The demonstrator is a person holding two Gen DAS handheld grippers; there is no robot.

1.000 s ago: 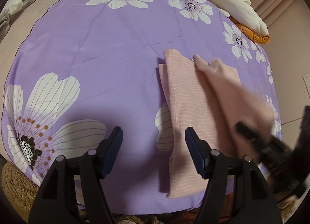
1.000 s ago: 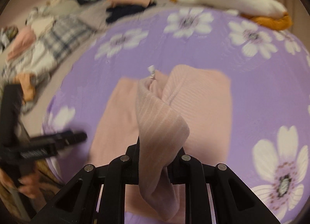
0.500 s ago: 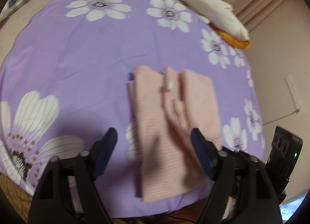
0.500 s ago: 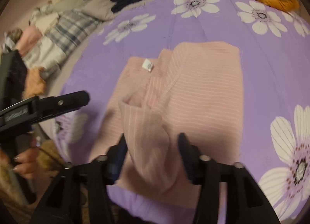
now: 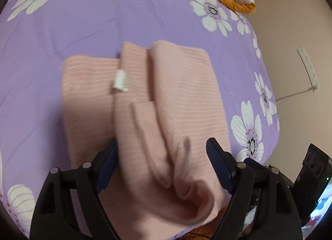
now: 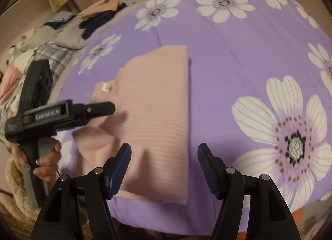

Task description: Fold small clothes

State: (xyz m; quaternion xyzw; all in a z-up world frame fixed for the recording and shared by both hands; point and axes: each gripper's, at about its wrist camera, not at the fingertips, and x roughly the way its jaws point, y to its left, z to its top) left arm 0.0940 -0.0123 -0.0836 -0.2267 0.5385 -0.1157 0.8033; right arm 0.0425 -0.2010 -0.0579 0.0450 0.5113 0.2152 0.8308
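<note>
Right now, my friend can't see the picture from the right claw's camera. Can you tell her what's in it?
A pink striped garment, partly folded, lies on a purple bedspread with big white flowers. The right claw hovers open just above its near edge, holding nothing. At the left, a hand holds the left claw over the garment's folded sleeve.

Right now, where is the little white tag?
The white tag lies on top of the pink garment, near its far left part in both views, close to the left tool.
</note>
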